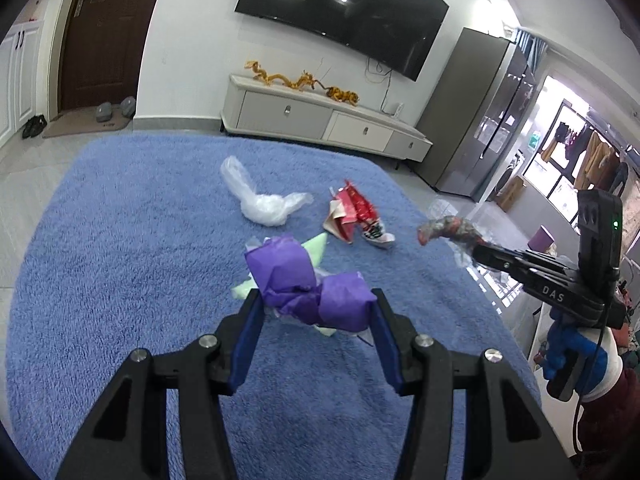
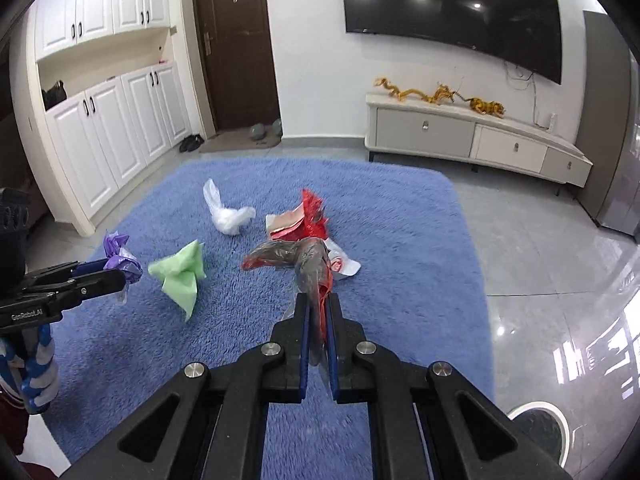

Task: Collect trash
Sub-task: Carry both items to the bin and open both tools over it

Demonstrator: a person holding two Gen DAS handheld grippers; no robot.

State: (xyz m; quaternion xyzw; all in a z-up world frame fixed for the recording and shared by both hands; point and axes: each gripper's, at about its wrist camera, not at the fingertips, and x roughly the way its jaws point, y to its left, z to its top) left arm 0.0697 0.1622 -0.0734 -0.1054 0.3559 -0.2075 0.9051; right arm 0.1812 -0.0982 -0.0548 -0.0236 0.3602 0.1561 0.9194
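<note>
My left gripper (image 1: 316, 300) is shut on a crumpled purple paper wad (image 1: 304, 280) and holds it above the blue rug (image 1: 120, 240); it also shows in the right wrist view (image 2: 122, 268). My right gripper (image 2: 318, 300) is shut on a twisted clear-and-red plastic wrapper (image 2: 298, 258), also seen in the left wrist view (image 1: 448, 228). On the rug lie a green paper piece (image 2: 180, 276), a white plastic bag (image 2: 226, 212) and a red snack wrapper pile (image 2: 304, 224).
A white TV cabinet (image 2: 480, 136) stands against the far wall under a black TV (image 2: 452, 8). White cupboards (image 2: 100, 128) and a brown door (image 2: 236, 48) stand at the left. A round white-rimmed bin (image 2: 536, 424) sits on the glossy tile floor at lower right.
</note>
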